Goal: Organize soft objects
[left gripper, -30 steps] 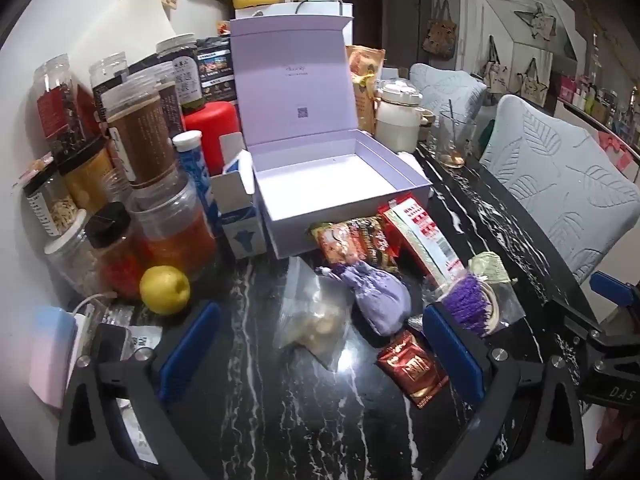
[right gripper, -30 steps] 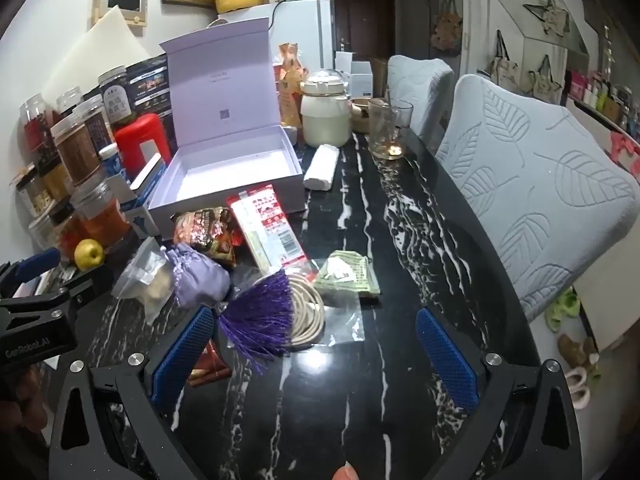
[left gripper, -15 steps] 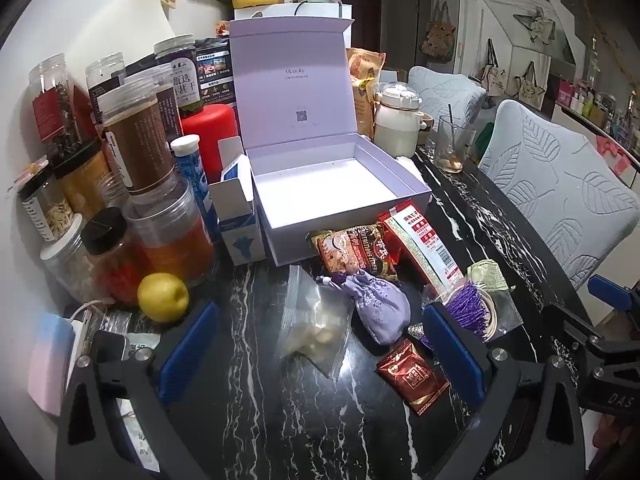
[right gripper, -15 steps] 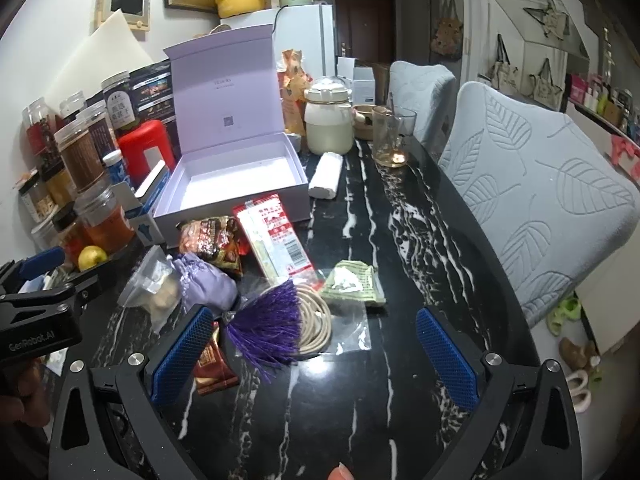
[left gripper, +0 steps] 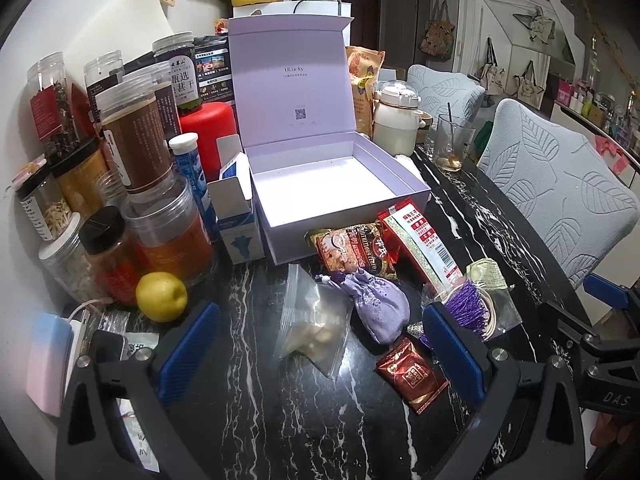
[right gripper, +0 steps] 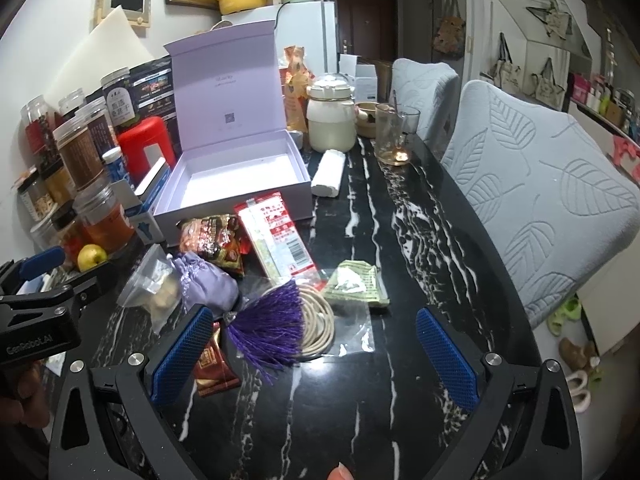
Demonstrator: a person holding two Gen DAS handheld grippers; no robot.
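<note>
My left gripper (left gripper: 318, 354) hangs low over the black marbled table (left gripper: 248, 420), jaws spread wide with nothing between the blue pads (left gripper: 188, 350). Inside that gap, toward 12 o'clock, lies a clear zip bag (left gripper: 314, 326) of pale lumps, and just beside it at 1 o'clock the lilac drawstring pouch (left gripper: 378, 308), resting on the table. A small red sachet (left gripper: 412, 374) lies against the inner side of my right-hand pad. Past that pad, at 2 o'clock, a purple tassel (left gripper: 468, 306) with a cream cord coil sits in a clear sleeve.

My right gripper (right gripper: 316, 350) is also fully open and holds nothing. The tassel (right gripper: 268, 326) lies just ahead of its left pad, at 11 o'clock, with the cord coil (right gripper: 318, 320) touching it. The pouch (right gripper: 206, 284) is farther out at 10 o'clock, next to the zip bag (right gripper: 150, 288). At 12 o'clock a flat green packet (right gripper: 354, 286) lies on the table.

Beyond the pouch, at 12 o'clock in the left view, a brown snack packet (left gripper: 354, 250) and a long red-and-white packet (left gripper: 420, 240) lean against the front wall of the lilac box (left gripper: 344, 210), whose lid stands upright and whose tray is bare white inside. At 10 o'clock a yellow fruit (left gripper: 161, 296) sits in front of a crowd of jars (left gripper: 132, 140). At 2 o'clock, past the table edge, stands a grey leaf-patterned chair (left gripper: 560, 200).
</note>
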